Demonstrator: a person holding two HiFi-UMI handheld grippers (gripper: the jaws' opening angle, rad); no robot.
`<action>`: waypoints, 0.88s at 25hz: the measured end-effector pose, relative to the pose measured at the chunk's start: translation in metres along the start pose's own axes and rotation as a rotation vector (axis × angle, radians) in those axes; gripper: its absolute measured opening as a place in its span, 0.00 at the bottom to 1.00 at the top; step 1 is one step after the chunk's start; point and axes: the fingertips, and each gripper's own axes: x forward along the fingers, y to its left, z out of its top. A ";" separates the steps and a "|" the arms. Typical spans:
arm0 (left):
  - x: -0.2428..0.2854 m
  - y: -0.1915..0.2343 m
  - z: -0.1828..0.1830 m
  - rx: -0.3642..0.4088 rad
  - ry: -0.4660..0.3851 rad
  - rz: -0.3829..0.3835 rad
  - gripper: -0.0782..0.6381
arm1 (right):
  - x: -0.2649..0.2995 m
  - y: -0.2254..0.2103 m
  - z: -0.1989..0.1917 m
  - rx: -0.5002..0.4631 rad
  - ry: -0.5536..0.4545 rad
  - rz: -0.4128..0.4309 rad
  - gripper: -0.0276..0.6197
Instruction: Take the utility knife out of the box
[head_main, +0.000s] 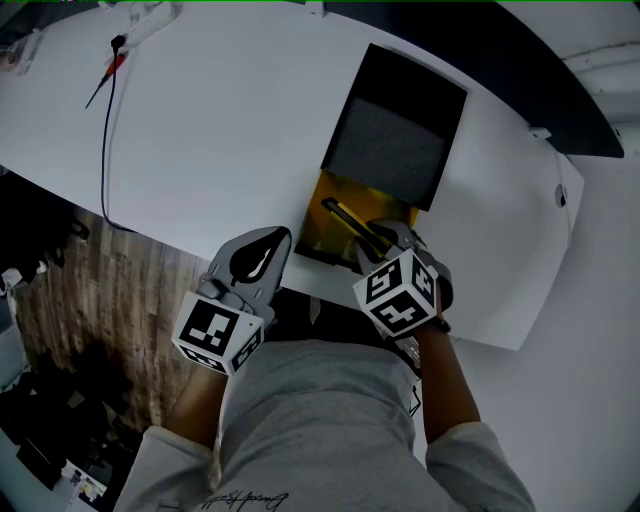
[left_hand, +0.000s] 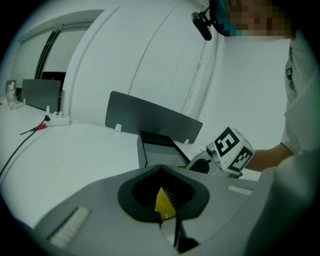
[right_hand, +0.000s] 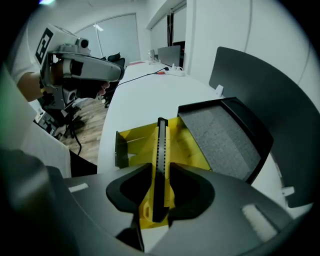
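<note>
A box with a yellow inside (head_main: 318, 218) and a black lid (head_main: 395, 140) folded back lies open near the table's front edge. My right gripper (head_main: 376, 242) is shut on the utility knife (head_main: 344, 217), a yellow body with a black ribbed slider. In the right gripper view the knife (right_hand: 161, 155) runs straight out between the jaws, over the yellow tray (right_hand: 192, 147). My left gripper (head_main: 280, 240) hangs just left of the box's front corner, jaws together and empty. Through its jaw gap (left_hand: 167, 210) a sliver of yellow box shows.
A black cable (head_main: 105, 130) and a power strip (head_main: 150, 15) lie at the table's far left. A grey divider panel (left_hand: 150, 117) stands behind the box. The table's front edge (head_main: 150, 235) runs beside wooden floor (head_main: 80, 300). My torso is close below the grippers.
</note>
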 end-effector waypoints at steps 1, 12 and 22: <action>-0.001 -0.002 0.003 0.006 -0.005 -0.001 0.11 | -0.004 -0.001 0.002 0.005 -0.011 -0.002 0.25; -0.016 -0.024 0.038 0.064 -0.058 -0.011 0.11 | -0.047 -0.005 0.012 0.068 -0.107 -0.035 0.25; -0.027 -0.046 0.065 0.109 -0.109 -0.019 0.11 | -0.101 -0.012 0.028 0.159 -0.272 -0.048 0.25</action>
